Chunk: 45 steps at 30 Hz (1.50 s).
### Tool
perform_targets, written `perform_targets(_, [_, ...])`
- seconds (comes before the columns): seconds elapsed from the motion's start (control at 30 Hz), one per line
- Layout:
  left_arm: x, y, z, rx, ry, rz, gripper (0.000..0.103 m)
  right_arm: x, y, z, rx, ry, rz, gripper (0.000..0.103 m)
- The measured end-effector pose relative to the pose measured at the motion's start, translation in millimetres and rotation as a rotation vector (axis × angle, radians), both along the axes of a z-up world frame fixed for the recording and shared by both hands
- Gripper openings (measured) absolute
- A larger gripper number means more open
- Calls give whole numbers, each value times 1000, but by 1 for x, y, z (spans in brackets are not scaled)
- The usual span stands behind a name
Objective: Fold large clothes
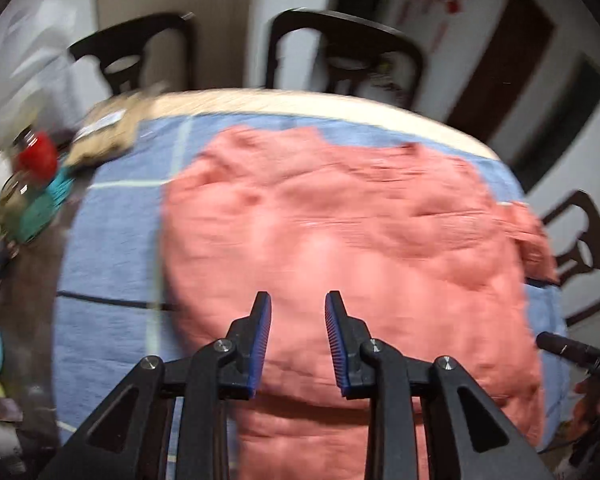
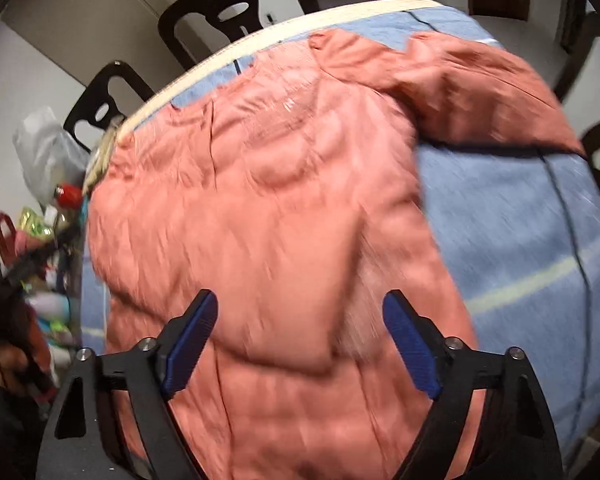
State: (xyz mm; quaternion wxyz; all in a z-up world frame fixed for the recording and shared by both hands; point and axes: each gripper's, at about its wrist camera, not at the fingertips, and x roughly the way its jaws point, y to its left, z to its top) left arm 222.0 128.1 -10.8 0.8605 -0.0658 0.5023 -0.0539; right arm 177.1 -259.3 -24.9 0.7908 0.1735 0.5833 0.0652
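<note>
A salmon-pink garment (image 1: 340, 240), large and crumpled, lies spread on a blue cloth (image 1: 112, 240) that covers a table (image 1: 300, 102). It takes up most of the cloth's middle and reaches close to the near edge. In the right wrist view one sleeve (image 2: 480, 92) stretches out to the right along the far side, lying on the cloth, while the body of the garment (image 2: 260, 220) fills the centre and left. Both views are blurred, so finer folds cannot be made out.

The left gripper (image 1: 298, 300) hangs over the near part of the garment. Its jaws stand a little apart with nothing clamped between them; pink fabric shows through the gap. The right gripper (image 2: 300, 300) is over the near part too, with its jaws spread wide and empty.

The cloth is crossed by pale and dark lines, and a strip of light tabletop shows beyond its far edge. Dark chairs (image 1: 340, 48) stand behind the table. At the table's left end sits a clutter of small things, among them something red (image 1: 38, 156) and something teal (image 1: 44, 208); the blur hides what they are.
</note>
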Motion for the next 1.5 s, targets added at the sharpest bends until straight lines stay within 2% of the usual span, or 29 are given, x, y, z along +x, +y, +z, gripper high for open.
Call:
perform_targets(0.03, [1,9,-4,-3,13,16,29,10,2,-10,23,27,-8,84])
perform_targets(0.13, [1,21,-10,1,18,23,29,21,6,-35,-50,119,-32,84])
perform_targets(0.23, [5,19,-20,-16,34,1,29,13,10,-51,-23,172,-26,83])
perform_targets(0.27, [9,16,-26,-19,45,-13,29,10,14,-54,-17,178,-6,74])
perform_targets(0.3, [11,12,-33,-22,60,-27,29,9,18,-55,-25,179,11,57])
perform_targets(0.33, [13,11,-39,-25,77,-35,29,10,21,-53,-43,176,24,46])
perform_targets(0.37, [14,9,-44,-21,90,-39,29,13,21,-51,-18,167,30,21])
perform_targets(0.4, [16,8,-45,-14,97,-38,29,17,21,-43,-8,148,32,19])
perform_targets(0.47, [18,9,-41,-36,85,-31,29,29,25,-14,-55,52,63,18])
perform_targets(0.57, [24,8,-30,-42,53,-18,29,51,22,27,-56,-72,62,18])
perform_targets(0.63, [32,5,-26,-37,43,-12,29,69,21,38,-63,-133,91,18])
perform_targets(0.7, [41,0,-30,-27,43,-8,30,84,15,28,-73,-122,103,24])
perform_targets(0.77, [51,-2,-44,3,78,12,30,102,15,7,-180,-78,121,33])
perform_targets(0.83, [53,2,-50,-9,102,30,30,107,12,2,-292,-55,118,33])
perform_targets(0.9, [45,5,-46,-20,82,35,30,97,6,17,-233,-103,111,33])
perform_targets(1.0, [35,11,-49,-12,81,35,30,73,3,20,-176,-106,97,33])
perform_targets(1.07, [31,13,-61,-12,103,46,30,65,8,3,-156,-54,119,33])
perform_targets(1.13, [31,9,-71,12,109,38,31,59,15,-22,-193,11,141,33])
perform_targets(1.27, [33,-3,-82,75,94,21,32,64,16,-54,-245,30,167,33])
perform_targets(1.4, [34,-1,-79,64,116,29,32,69,25,-50,-311,41,208,34])
perform_targets(1.43, [34,1,-73,42,124,36,32,68,22,-43,-290,39,186,34])
perform_targets(1.5, [28,8,-63,-9,113,44,33,66,11,-20,-176,-18,113,34])
